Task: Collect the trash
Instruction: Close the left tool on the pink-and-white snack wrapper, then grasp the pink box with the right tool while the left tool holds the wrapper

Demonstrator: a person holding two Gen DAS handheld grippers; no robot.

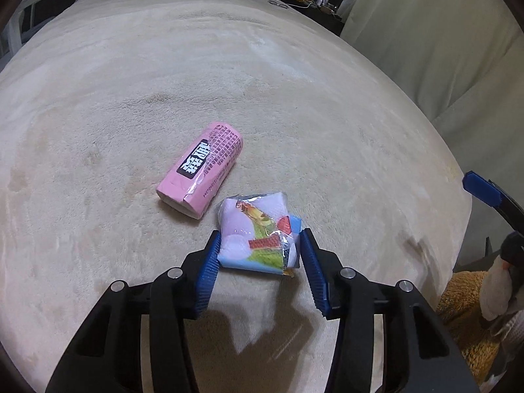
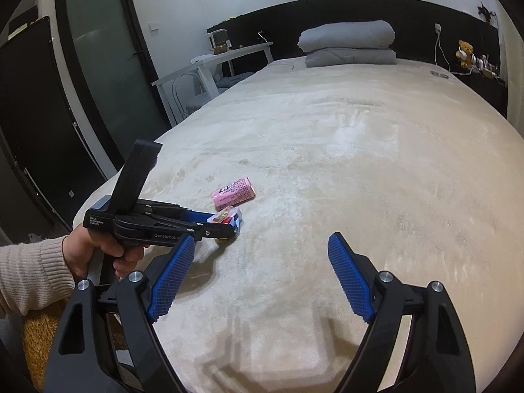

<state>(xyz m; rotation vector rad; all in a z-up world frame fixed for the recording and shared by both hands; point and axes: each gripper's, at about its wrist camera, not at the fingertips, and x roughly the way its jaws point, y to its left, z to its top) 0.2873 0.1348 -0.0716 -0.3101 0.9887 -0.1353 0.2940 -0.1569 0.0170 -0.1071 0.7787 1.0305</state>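
Note:
A colourful crumpled snack packet [image 1: 258,232] lies on the cream bed cover [image 1: 163,82]. My left gripper [image 1: 260,245] stands around its near end, the left blue pad touching it, the right pad a small gap away. A pink tissue pack [image 1: 204,170] lies just beyond to the left. In the right wrist view the left gripper [image 2: 226,229] is at the packet [image 2: 227,217], with the pink pack [image 2: 233,193] behind. My right gripper [image 2: 258,252] is open and empty over the bed's near part.
Folded grey bedding [image 2: 348,44] lies at the black headboard. A white side table [image 2: 209,62] and a dark door [image 2: 108,62] are left of the bed. A teddy bear [image 2: 465,53] sits on the right shelf. A brown plush toy [image 1: 471,321] lies beside the bed.

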